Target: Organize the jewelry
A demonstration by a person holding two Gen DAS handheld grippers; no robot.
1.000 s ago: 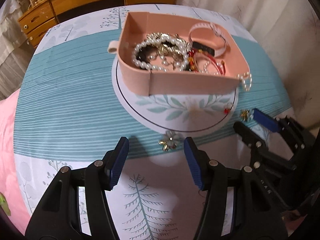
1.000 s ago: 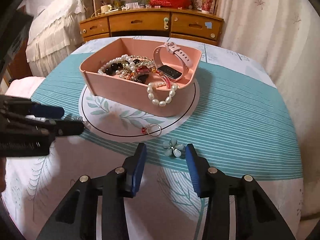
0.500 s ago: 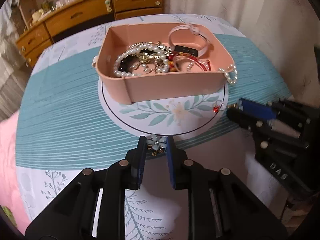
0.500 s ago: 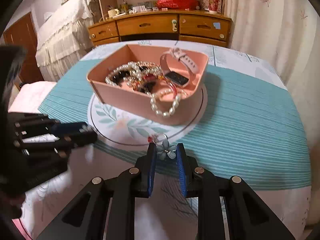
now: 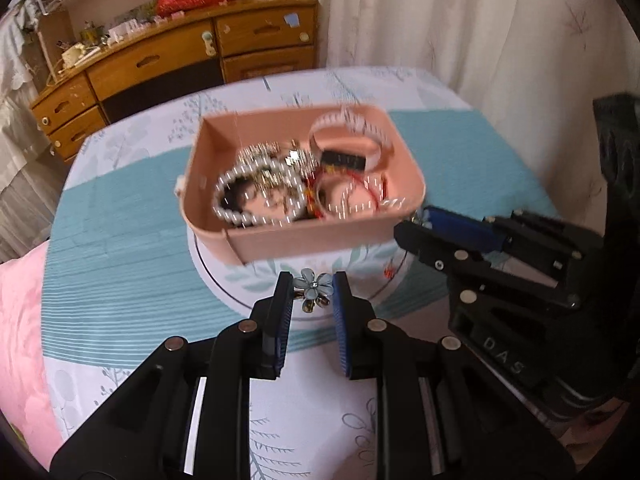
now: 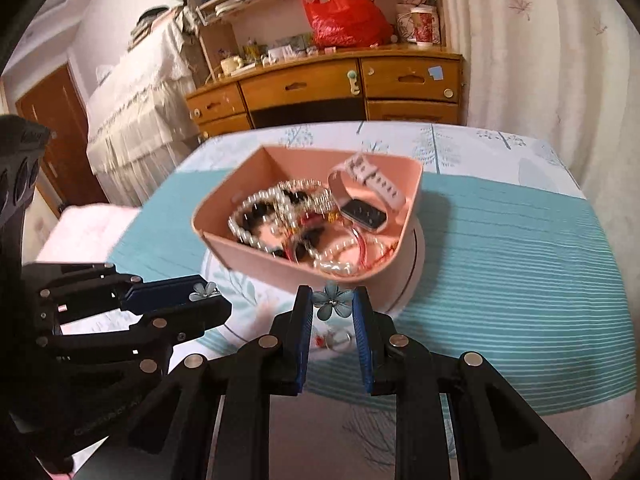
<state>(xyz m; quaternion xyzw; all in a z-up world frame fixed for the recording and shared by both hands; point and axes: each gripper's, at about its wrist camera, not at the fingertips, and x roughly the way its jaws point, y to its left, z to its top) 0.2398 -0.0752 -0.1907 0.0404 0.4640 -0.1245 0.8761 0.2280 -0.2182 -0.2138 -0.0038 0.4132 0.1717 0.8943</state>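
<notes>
A pink tray (image 5: 304,236) (image 6: 260,258) stands on a round white mat and holds pearl bracelets, chains, red cord and a pink-strapped watch (image 6: 366,210). My left gripper (image 5: 312,286) is shut on a pale blue flower earring (image 5: 314,286), lifted just short of the tray's near wall. My right gripper (image 6: 332,300) is shut on a second blue flower earring (image 6: 332,300), held at the tray's near rim. Each gripper shows in the other's view: the left one (image 6: 202,294) and the right one (image 5: 420,220). A small ring with a red bead (image 6: 336,338) lies on the mat under the right gripper.
The round table (image 5: 120,216) has a teal and white cloth with tree prints. A pink cushion (image 5: 20,320) lies at its left edge. A wooden dresser (image 5: 180,56) with a red bag (image 6: 340,12) stands behind. Curtains hang to the right.
Both grippers have risen off the cloth with their flower earrings and moved toward the pink tray. Their jaws stay shut on the earrings. The tray looks blurred from the motion.
</notes>
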